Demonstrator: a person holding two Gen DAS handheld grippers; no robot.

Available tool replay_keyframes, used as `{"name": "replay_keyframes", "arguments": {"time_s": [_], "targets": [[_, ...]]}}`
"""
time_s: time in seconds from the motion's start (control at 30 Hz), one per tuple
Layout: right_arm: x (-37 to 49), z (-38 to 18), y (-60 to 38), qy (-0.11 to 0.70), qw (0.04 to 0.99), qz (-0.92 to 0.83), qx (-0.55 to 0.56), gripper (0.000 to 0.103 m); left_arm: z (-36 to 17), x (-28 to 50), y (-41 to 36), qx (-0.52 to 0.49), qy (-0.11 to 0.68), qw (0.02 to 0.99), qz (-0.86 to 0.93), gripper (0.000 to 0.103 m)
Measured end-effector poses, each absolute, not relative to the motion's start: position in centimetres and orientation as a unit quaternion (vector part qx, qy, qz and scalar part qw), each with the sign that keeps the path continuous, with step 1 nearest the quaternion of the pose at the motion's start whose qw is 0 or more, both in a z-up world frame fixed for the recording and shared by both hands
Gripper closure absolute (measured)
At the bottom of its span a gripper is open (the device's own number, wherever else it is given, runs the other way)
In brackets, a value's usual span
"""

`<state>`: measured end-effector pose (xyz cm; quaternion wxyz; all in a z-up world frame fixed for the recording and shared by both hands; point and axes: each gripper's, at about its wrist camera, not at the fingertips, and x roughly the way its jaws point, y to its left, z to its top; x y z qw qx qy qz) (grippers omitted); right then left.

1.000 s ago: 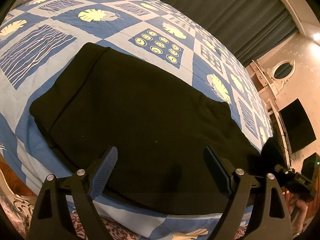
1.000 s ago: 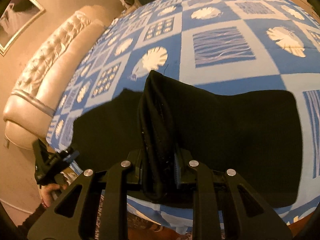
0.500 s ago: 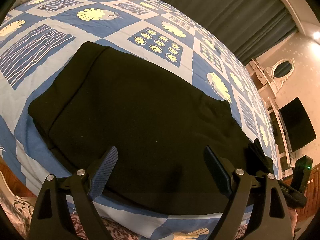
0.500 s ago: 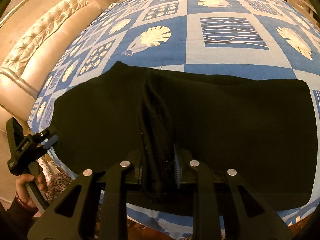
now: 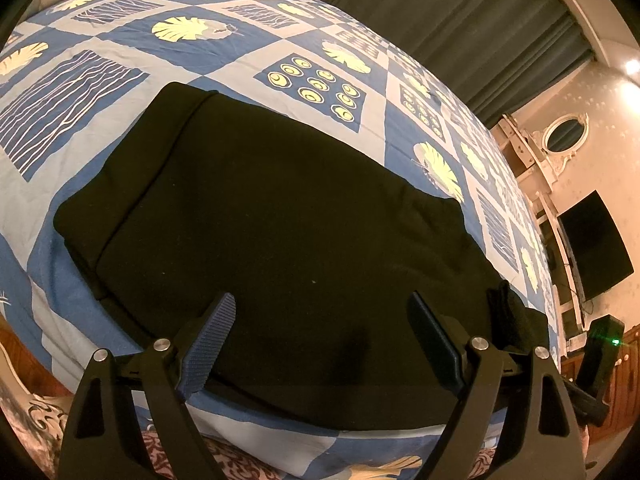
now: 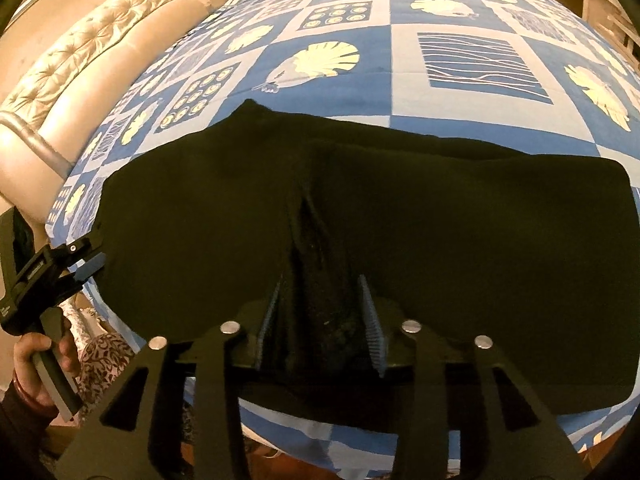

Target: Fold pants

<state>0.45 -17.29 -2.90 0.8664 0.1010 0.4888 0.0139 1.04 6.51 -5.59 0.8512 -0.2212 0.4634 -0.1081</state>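
Note:
Black pants (image 5: 288, 208) lie folded flat on the blue patterned bedspread (image 5: 80, 92), near the bed's front edge. My left gripper (image 5: 320, 336) is open and empty, just above the near edge of the pants. In the right wrist view the pants (image 6: 460, 232) spread wide across the bed. My right gripper (image 6: 320, 320) has its jaws partly apart around a raised bunch of black fabric (image 6: 316, 264); the pads look slightly off the cloth. The left gripper (image 6: 60, 268) shows there at the pants' left edge, held by a hand.
A padded beige headboard (image 6: 80, 60) stands at the far left in the right wrist view. Dark curtains (image 5: 460, 20), a wall mirror (image 5: 564, 136) and a black television (image 5: 596, 244) stand beyond the bed. A patterned bed skirt (image 5: 224, 456) hangs below the front edge.
My right gripper lowered the lifted fabric down onto the pants and its jaws opened from shut to partly apart. The fold now lies flatter. My left gripper stayed open in place.

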Motion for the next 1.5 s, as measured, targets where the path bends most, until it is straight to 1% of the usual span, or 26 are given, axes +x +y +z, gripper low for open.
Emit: {"name": "replay_keyframes", "arguments": {"time_s": [0.13,0.33,0.53,0.6,0.63,0.7,0.83,0.93,1.03,1.13,1.23,1.3,1.37,1.4,1.43,1.47,1.5], "targets": [[0.3,-3.1,-16.2,0.493,0.864,0.031,0.102,0.061,-5.6,1.1,6.8,-0.222,0.464,0.851,-0.108,0.017],[-0.5,-2.9,-14.6,0.498,0.861,0.057,0.092,0.050,-5.6,1.1,6.7,-0.222,0.464,0.851,-0.108,0.017],[-2.0,-1.1,-15.1,0.501,0.852,0.102,0.114,0.048,-5.6,0.9,6.6,-0.223,0.464,0.851,-0.109,0.017],[-3.1,0.6,-17.0,0.489,0.853,0.114,0.142,0.045,-5.6,1.0,6.6,-0.223,0.464,0.850,-0.109,0.017],[-3.6,1.3,-18.1,0.481,0.856,0.113,0.154,0.038,-5.6,0.9,6.6,-0.224,0.464,0.850,-0.109,0.017],[-4.6,3.0,-21.1,0.461,0.862,0.105,0.183,0.036,-5.7,0.8,6.5,-0.222,0.464,0.851,-0.109,0.017],[-8.0,5.2,-31.0,0.409,0.872,0.048,0.263,0.030,-5.7,0.6,6.5,-0.219,0.464,0.852,-0.108,0.017],[-10.6,3.7,-38.0,0.382,0.856,0.019,0.347,0.029,-5.7,0.5,6.4,-0.217,0.464,0.852,-0.108,0.017],[-12.6,-0.2,-42.7,0.375,0.820,0.018,0.432,0.028,-5.6,0.5,6.4,-0.211,0.463,0.854,-0.107,0.017],[-13.4,-4.0,-44.3,0.381,0.786,0.040,0.486,0.028,-5.6,1.1,6.4,-0.206,0.464,0.855,-0.107,0.017],[-13.1,-5.7,-43.6,0.398,0.773,0.075,0.489,0.028,-5.5,1.2,6.5,-0.204,0.465,0.855,-0.108,0.017],[-12.8,-5.8,-43.1,0.402,0.776,0.081,0.479,0.028,-5.5,1.2,6.6,-0.203,0.465,0.854,-0.109,0.017],[-12.4,-5.6,-42.5,0.408,0.779,0.087,0.468,0.030,-5.5,1.2,6.6,-0.202,0.466,0.855,-0.109,0.017],[-12.2,-5.6,-42.3,0.410,0.781,0.086,0.462,0.035,-5.5,1.2,6.6,-0.202,0.466,0.855,-0.109,0.017],[-12.1,-5.6,-42.1,0.417,0.783,0.082,0.453,0.054,-5.5,1.2,6.6,-0.203,0.465,0.855,-0.109,0.017],[-11.9,-5.9,-41.9,0.425,0.781,0.079,0.450,0.062,-5.5,1.2,6.6,-0.203,0.465,0.855,-0.109,0.017],[-12.0,-6.2,-41.8,0.431,0.780,0.070,0.448,0.065,-5.5,1.2,6.6,-0.203,0.466,0.854,-0.109,0.017]]}}
